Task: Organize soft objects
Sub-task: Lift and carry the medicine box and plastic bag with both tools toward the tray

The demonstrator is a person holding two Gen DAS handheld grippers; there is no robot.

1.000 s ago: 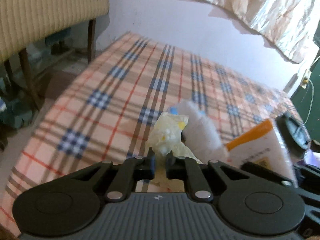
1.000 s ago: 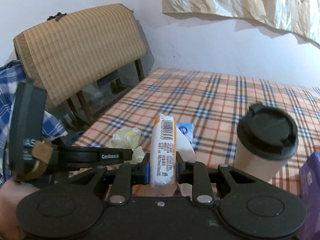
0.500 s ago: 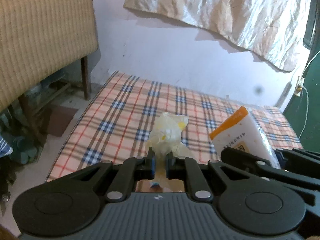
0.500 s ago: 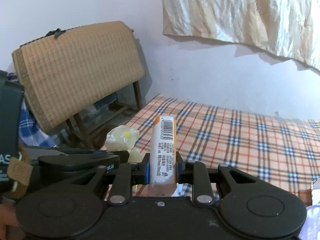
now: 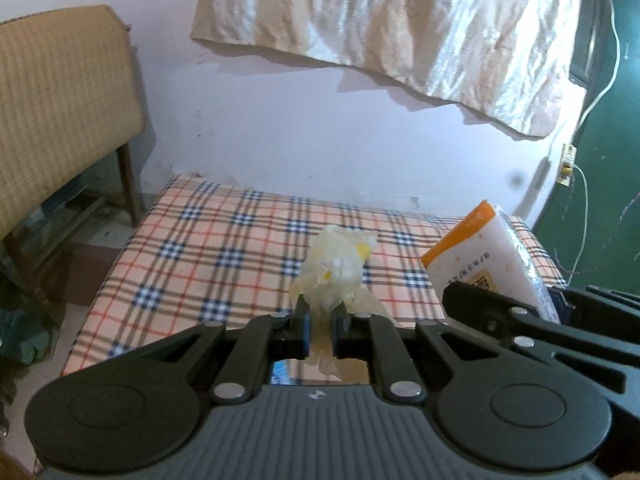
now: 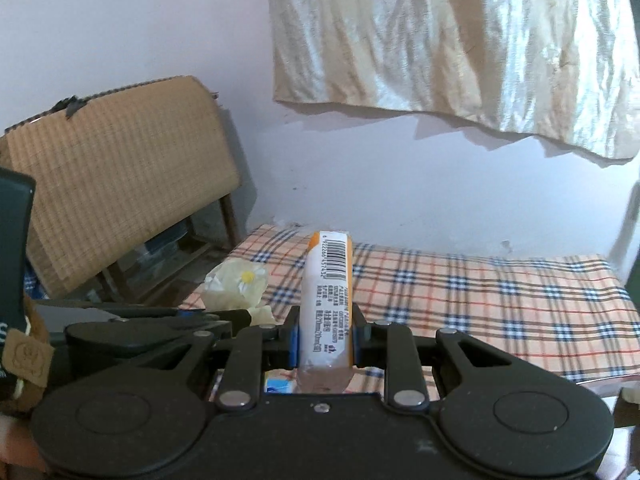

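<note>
My left gripper (image 5: 320, 330) is shut on a crumpled pale yellow tissue (image 5: 334, 270) with a daisy print, held up above the plaid bed (image 5: 224, 256). My right gripper (image 6: 325, 340) is shut on a white and orange tissue pack (image 6: 327, 300), upright with its barcode facing me. In the left wrist view the tissue pack (image 5: 486, 260) and the right gripper's black fingers (image 5: 500, 308) stand at the right. In the right wrist view the yellow tissue (image 6: 236, 284) and the left gripper (image 6: 244, 318) sit to the left of the pack.
A woven tan chair back (image 6: 120, 176) on wooden legs stands left of the bed (image 6: 500, 304). A shiny beige cloth (image 5: 400, 28) hangs on the white wall behind. A green door (image 5: 612, 160) and a cable are at the far right. A blue packet (image 6: 280, 386) peeks below the right gripper.
Both grippers rose with their loads, so the bed sank lower and farther in both views. The lidded cup and white fluffy item seen a second ago are out of view.
</note>
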